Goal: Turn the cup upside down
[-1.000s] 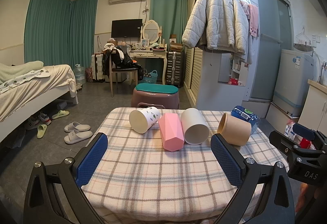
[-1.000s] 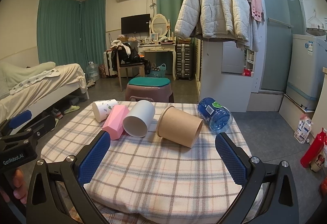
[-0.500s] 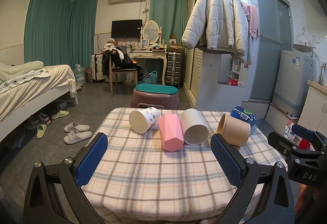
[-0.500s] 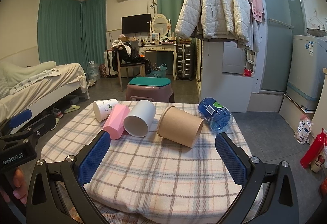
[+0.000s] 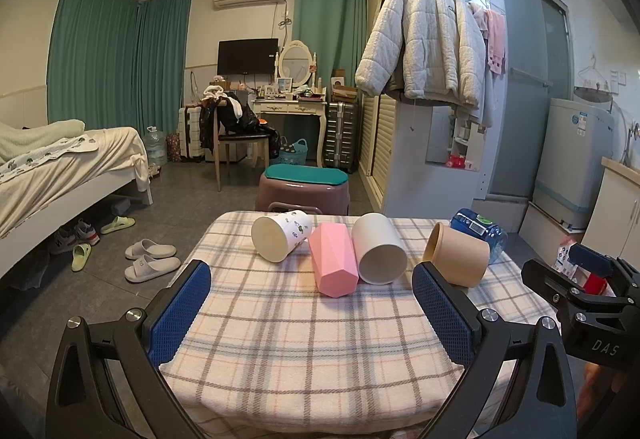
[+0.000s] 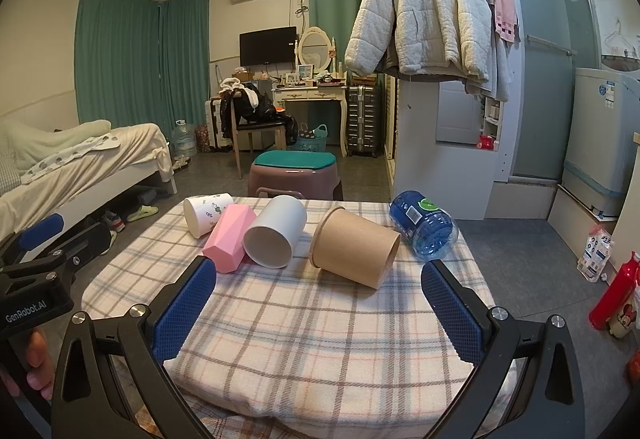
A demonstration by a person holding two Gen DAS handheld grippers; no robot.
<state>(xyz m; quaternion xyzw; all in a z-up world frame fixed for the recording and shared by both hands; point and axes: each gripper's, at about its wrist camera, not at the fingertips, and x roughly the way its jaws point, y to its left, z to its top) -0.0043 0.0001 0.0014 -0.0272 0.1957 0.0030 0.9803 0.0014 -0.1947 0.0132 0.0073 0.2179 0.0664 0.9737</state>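
Note:
Several cups lie on their sides in a row on a checked tablecloth (image 5: 304,339): a white printed cup (image 5: 280,239) (image 6: 206,213), a pink faceted cup (image 5: 334,265) (image 6: 228,239), a plain white cup (image 5: 378,249) (image 6: 274,233) and a brown paper cup (image 5: 456,259) (image 6: 354,247). My left gripper (image 5: 312,313) hovers open over the table's near edge, short of the pink cup. My right gripper (image 6: 320,313) is open too, short of the brown cup. Neither holds anything.
A blue water bottle (image 6: 422,225) lies on its side at the table's far right corner. A purple stool with a green seat (image 5: 304,187) stands behind the table. A bed (image 5: 60,175) is at the left, a wardrobe with a white jacket (image 5: 424,39) at the right.

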